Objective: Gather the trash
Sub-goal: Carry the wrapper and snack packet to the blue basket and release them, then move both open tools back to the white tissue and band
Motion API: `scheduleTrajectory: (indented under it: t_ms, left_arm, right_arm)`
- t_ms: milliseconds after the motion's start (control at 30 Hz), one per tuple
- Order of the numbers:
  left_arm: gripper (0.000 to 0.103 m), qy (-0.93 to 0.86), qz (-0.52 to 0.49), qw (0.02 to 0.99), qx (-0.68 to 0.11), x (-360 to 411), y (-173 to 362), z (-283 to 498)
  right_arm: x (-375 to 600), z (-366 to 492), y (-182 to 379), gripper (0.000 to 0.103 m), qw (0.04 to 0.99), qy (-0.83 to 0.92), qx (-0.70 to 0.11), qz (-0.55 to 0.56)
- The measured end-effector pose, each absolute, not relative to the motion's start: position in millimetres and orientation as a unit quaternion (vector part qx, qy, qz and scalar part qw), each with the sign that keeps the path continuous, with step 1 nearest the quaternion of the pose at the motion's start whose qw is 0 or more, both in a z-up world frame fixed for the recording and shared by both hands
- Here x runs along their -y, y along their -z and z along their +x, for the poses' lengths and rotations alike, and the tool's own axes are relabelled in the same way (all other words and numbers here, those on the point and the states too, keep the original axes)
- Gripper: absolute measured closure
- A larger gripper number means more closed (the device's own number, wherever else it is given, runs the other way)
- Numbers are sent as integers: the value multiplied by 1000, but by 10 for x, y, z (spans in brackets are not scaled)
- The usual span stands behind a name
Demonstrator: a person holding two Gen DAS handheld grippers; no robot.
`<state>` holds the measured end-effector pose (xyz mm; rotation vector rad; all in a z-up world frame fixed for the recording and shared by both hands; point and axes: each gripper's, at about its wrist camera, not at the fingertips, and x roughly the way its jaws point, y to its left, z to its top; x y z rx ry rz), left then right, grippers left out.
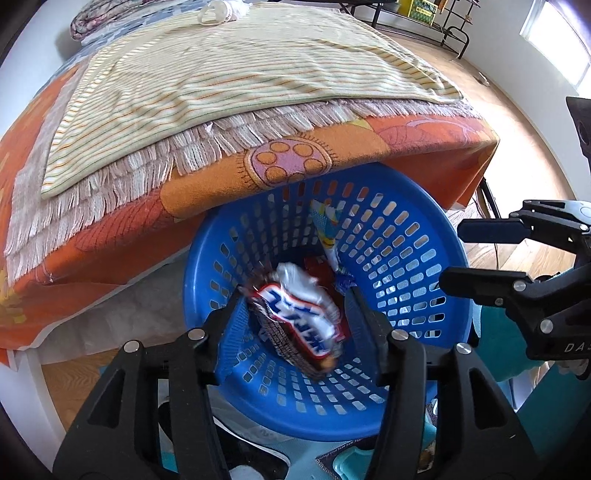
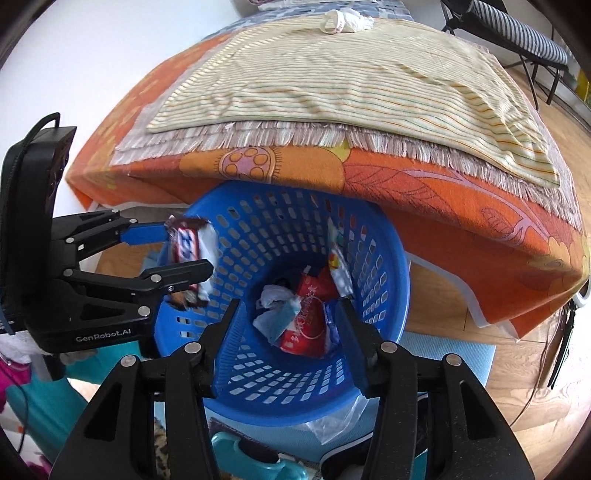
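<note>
Wrapper: brown, white and blue candy-bar wrapper [image 1: 295, 317], blurred, between the two fingers of the left gripper [image 1: 291, 306], above the mouth of the basket; from the right wrist view the same wrapper [image 2: 192, 251] sits between the blue pad and the black finger, its lower end hanging past the finger.
Left gripper: jaws parted wider than the wrapper, which shows a gap to the pads on both sides in the left wrist view; released, not clamped.
Right gripper: black two-finger claw with blue pads [image 2: 291, 325], fingers apart and nothing between them, poised over the basket opening; seen from the left wrist view it [image 1: 448, 258] reaches in from the right edge over the basket rim, jaws parted.
Basket: round blue perforated plastic basket [image 1: 406, 236], standing on the floor, its far rim tucked under the hanging edge of the bedspread.
Basket contents: red printed packet [image 2: 306, 325], crumpled white tissue [image 2: 273, 299], and a tall white and blue printed wrapper [image 2: 338, 266] leaning upright against the inner wall.
Bedspread: orange floral cloth [image 1: 424, 147] draped over the edge above the basket.
Throw: cream striped fringed blanket [image 1: 236, 85] lying flat on the bedspread.
Far end: knotted white plastic bag [image 2: 343, 20] on the throw.
Floor: wooden boards [image 2: 480, 387].
</note>
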<state>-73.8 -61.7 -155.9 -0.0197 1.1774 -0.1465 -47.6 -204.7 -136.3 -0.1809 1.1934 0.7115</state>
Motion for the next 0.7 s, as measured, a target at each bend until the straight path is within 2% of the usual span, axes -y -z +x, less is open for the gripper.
scheduleTrajectory:
  t_ms: [100, 233, 700]
  left_arm:
    - [48, 68, -9, 826, -560, 631, 1586, -723]
    - [48, 69, -11, 824, -563, 630, 1600, -716]
    - [48, 62, -40, 834, -548, 492, 1377, -469]
  right_arm:
    - [2051, -463, 1367, 53, 767, -323, -549, -79]
    - [2078, -435, 1357, 44, 773, -317, -545, -71]
    - [1988, -264, 1198, 41, 798, -319, -508, -59]
